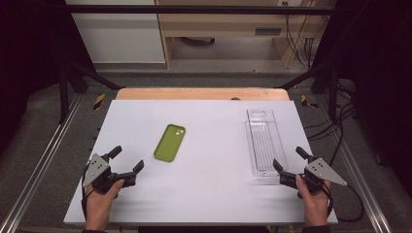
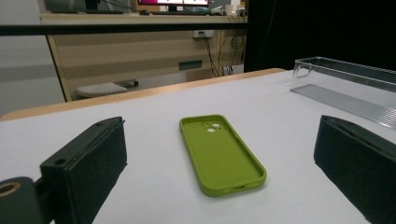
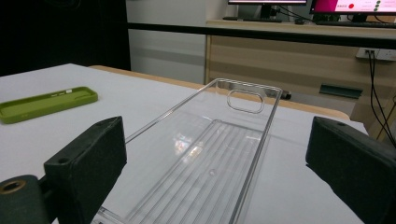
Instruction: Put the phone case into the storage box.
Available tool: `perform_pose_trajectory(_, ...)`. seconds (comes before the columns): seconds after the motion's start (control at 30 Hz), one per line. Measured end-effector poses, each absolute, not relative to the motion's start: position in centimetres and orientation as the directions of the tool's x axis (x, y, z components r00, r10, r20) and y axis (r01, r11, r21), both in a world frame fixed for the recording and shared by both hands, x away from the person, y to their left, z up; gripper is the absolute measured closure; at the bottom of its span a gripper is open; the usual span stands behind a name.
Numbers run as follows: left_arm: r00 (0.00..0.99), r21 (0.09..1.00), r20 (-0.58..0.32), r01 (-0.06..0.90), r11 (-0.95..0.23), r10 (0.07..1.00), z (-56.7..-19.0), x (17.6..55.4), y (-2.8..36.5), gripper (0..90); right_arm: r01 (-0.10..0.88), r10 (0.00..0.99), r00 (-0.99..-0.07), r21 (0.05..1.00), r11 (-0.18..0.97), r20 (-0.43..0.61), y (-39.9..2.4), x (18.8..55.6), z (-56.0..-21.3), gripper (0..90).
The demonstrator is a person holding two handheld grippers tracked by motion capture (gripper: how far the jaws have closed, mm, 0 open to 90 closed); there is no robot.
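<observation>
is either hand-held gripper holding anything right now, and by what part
Nothing is held. The left hand-held gripper is open short of the green phone case; the right hand-held gripper is open at the clear tray's near end.

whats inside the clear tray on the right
Nothing: the clear tray lies empty, its ribbed floor showing through. Its nearest end is cut off between the right claw's jaws, so that corner can't be checked.

White counter (image 1: 204, 194): green phone case (image 1: 169, 142) flat left of centre, clear plastic tray (image 1: 265, 143) lengthwise at right, left tool (image 1: 128, 162) and right tool (image 1: 286, 162) hand-held at near corners, jaws apart, gripping nothing.
</observation>
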State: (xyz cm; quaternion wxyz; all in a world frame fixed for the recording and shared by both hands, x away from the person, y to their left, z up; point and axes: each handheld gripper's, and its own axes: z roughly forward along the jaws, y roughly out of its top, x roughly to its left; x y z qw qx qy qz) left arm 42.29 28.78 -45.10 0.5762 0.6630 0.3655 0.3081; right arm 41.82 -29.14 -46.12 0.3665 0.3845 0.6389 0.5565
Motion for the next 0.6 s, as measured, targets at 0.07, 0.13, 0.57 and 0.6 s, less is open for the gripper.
perform_pose_trajectory(0.07, 0.536, 0.987, -0.011, 0.141, -0.077, 0.844, -45.1, 42.3, 28.6, 2.5, 0.088, 0.902, -0.43, 0.993, 0.084, -0.038, -29.1, 41.8, -46.1, 5.5)
perform_pose_trajectory(0.13, 0.536, 0.985, -0.017, 0.156, -0.079, 0.844, -45.1, 42.4, 28.4, 2.9, 0.087, 0.904, -0.427, 0.993, 0.084, -0.039, -29.1, 41.7, -46.1, 5.6)
perform_pose_trajectory(0.57, 0.568, 0.96, -0.005, 0.233, -0.155, 0.823, -42.4, 44.9, 24.3, 4.0, 0.081, 0.905, -0.424, 0.994, 0.079, -0.038, -29.3, 41.8, -46.1, 5.4)
perform_pose_trajectory(0.6, 0.574, 0.951, -0.008, 0.256, -0.17, 0.819, -42.2, 45.3, 23.9, 4.0, 0.085, 0.906, -0.423, 0.994, 0.073, -0.03, -29.3, 41.7, -46.1, 5.4)
